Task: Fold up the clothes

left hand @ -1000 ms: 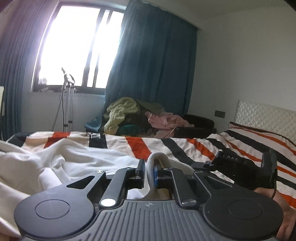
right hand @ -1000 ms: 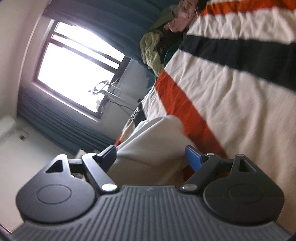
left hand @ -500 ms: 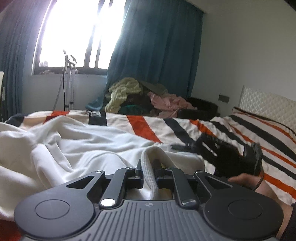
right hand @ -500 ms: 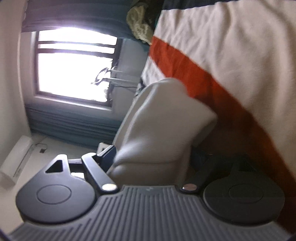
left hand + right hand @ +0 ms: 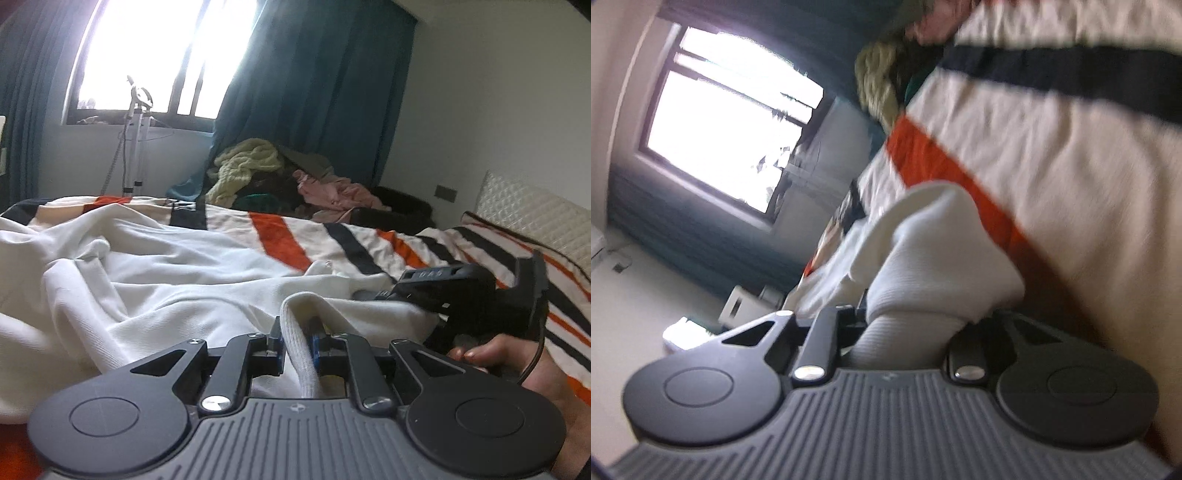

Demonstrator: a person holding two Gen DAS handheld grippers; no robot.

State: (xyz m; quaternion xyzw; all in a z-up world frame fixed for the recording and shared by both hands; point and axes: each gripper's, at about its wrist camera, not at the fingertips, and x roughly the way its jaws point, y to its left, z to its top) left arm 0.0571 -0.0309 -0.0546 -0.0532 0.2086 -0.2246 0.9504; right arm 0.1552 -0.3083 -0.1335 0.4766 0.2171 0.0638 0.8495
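**Both tongs on the white garment: soft, light, floppy**

Bed (image 5: pixel 369 243): striped cover, landmark. White garment (image 5: pixel 155 280) lies rumpled across the bed's near side, loose folds throughout. Likely light, limp, no stiffness; will sag and drag between 2 grip points. Ribbed edge is thicker, best hold. Left tongs (image 5: pixel 297 341): nearly closed, pinching a ribbed band. Right tongs (image 5: pixel 908 332): jaws just closed in, now clamped on a bunched ribbed fold at the garment's edge, over the bed's orange stripe. Right view blurred.
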